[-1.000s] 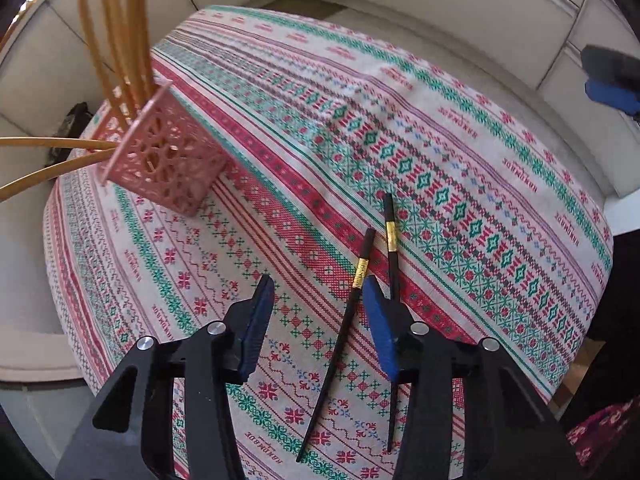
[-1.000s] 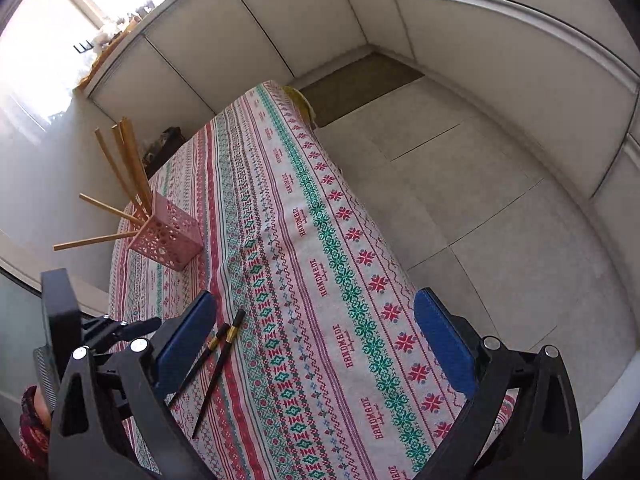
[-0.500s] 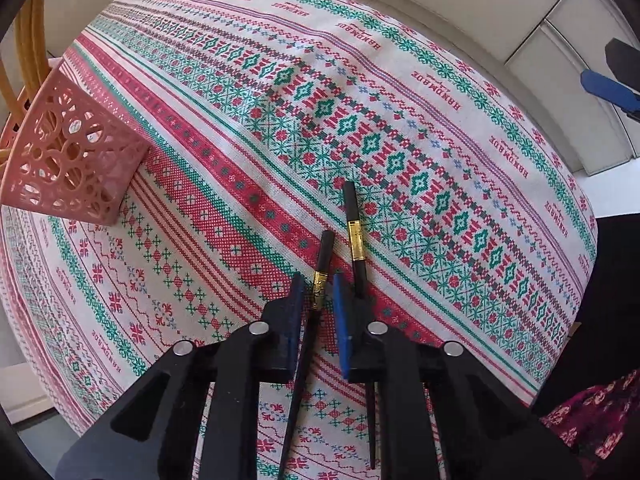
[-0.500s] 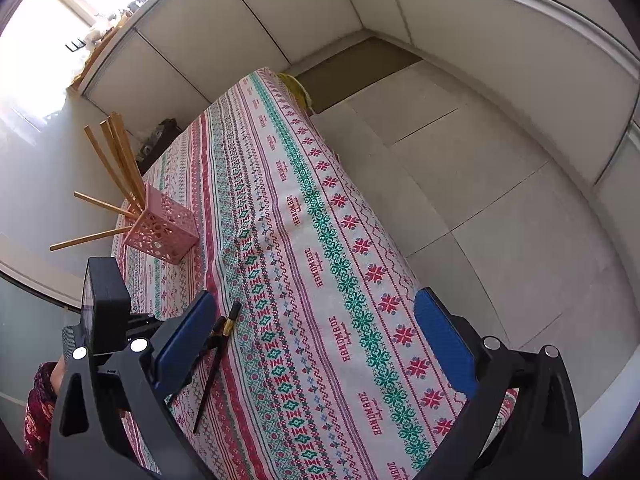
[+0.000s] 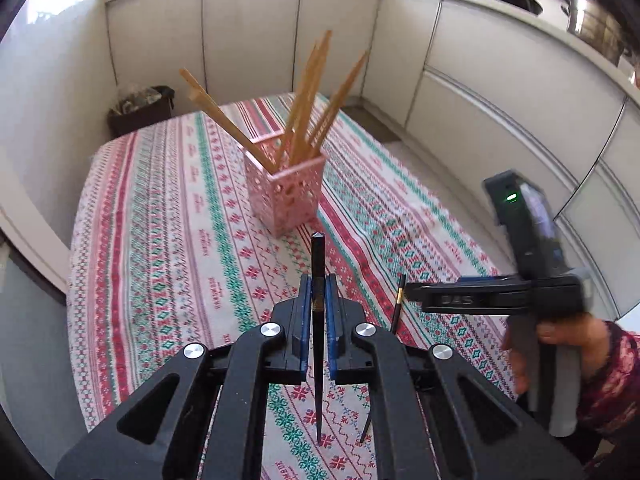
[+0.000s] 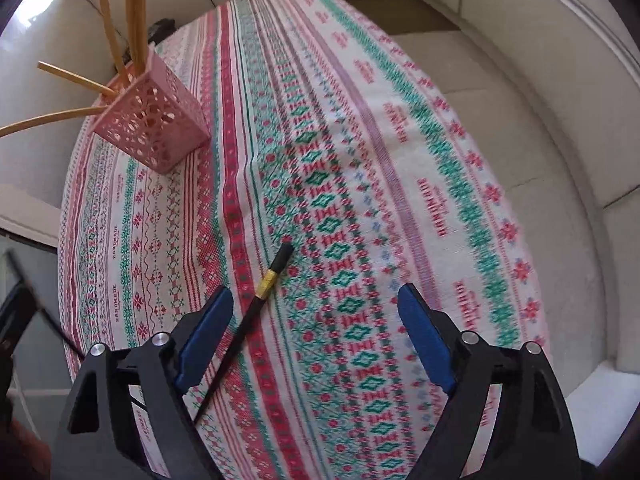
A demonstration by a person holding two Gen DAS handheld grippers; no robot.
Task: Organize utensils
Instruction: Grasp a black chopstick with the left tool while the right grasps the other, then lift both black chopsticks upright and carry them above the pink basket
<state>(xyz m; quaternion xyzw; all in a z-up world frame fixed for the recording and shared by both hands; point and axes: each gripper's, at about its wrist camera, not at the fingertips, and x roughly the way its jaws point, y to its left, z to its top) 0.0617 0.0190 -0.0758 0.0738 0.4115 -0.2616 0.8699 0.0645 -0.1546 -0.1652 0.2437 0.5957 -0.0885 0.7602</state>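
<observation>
Between the left gripper's (image 5: 319, 312) pressed-together fingers (image 5: 305, 320) one black chopstick (image 5: 317, 264) is pinched, its long axis running straight ahead toward the pink holder (image 5: 286, 196). Just inside the right gripper's (image 6: 316, 316) spread fingers (image 6: 206, 332), nearest the left one, a second black chopstick (image 6: 262, 288) lies on the table (image 6: 360, 160), blunt end angled away to the right. Beyond both, the holder carries about six wooden chopsticks (image 5: 308, 104).

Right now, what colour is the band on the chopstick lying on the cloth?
Gold, on a black chopstick; the right wrist view shows it best.
</observation>
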